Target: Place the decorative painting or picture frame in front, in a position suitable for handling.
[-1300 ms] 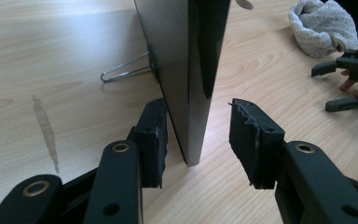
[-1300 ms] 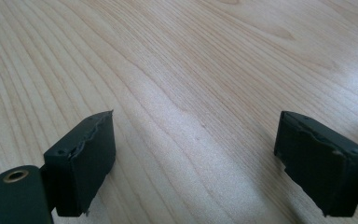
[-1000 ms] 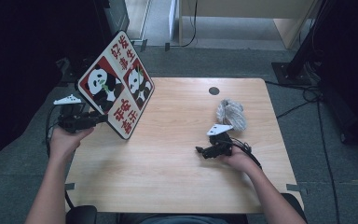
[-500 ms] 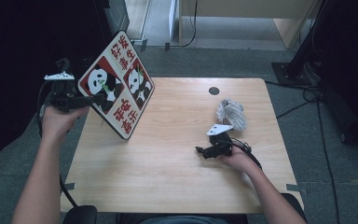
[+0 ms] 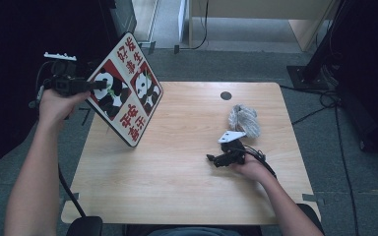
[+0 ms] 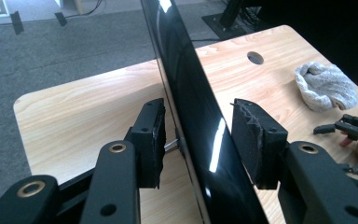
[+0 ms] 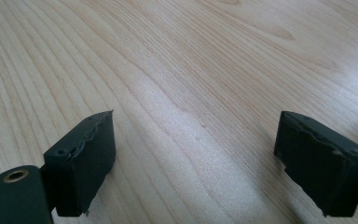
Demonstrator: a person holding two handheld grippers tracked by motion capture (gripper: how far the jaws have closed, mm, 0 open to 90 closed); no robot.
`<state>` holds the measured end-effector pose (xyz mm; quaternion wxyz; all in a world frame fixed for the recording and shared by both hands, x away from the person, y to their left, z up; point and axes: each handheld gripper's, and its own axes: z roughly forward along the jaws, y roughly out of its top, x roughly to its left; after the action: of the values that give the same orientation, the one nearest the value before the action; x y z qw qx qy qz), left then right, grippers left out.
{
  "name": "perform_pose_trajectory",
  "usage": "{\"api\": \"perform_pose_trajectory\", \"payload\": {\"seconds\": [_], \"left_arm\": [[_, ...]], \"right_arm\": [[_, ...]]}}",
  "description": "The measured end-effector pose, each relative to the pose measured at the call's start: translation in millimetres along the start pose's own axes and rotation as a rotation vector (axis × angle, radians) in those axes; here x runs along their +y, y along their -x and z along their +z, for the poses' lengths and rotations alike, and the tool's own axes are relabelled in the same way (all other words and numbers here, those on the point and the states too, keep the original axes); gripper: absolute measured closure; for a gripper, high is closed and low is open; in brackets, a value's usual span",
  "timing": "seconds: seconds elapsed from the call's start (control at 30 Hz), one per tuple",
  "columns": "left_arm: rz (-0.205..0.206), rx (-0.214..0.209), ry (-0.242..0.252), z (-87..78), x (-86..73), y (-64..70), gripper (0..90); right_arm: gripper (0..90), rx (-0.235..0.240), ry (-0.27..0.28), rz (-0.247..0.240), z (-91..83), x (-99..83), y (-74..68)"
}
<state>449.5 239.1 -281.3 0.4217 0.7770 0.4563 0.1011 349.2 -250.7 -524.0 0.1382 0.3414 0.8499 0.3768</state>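
Two hand-held grippers | left (image 5: 98, 85) jaws apart, straddling board (image 5: 128, 93) edge at 10 o'clock | right (image 5: 211, 158) open, idle on tabletop (image 5: 177, 172)

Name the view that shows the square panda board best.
The high view: the square red-and-white panda board shows its whole printed face, tilted, lower corner on the wooden table. The left gripper view shows it edge-on, glossy and dark, between the left gripper jaws.

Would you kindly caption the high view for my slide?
Left hand-held gripper tilts a panda board on the table; right one rests.
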Motion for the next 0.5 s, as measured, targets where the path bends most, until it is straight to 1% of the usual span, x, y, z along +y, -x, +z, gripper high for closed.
{"api": "perform_pose_trajectory", "payload": {"seconds": [0.03,0.13,0.23,0.37,0.5], "left_arm": [[0.001,-0.008,-0.009,1.5,6.5,-1.3,54.9],[0.007,-0.011,-0.024,4.7,16.5,-1.8,55.0],[0.019,-0.002,-0.045,8.7,25.2,-2.9,54.8],[0.01,-0.004,-0.047,13.3,31.7,-5.8,54.7],[0.011,-0.002,-0.072,17.0,36.8,-7.9,54.9]], "right_arm": [[12.7,0.0,0.0,0.0,0.0,0.0,0.0],[12.7,0.0,0.0,0.001,0.0,0.0,-0.1],[12.7,0.0,0.0,0.001,0.0,0.0,-0.1],[12.7,0.0,0.0,0.001,0.0,0.0,-0.1],[12.5,-0.001,-0.001,0.001,-0.2,0.0,-0.7]]}}
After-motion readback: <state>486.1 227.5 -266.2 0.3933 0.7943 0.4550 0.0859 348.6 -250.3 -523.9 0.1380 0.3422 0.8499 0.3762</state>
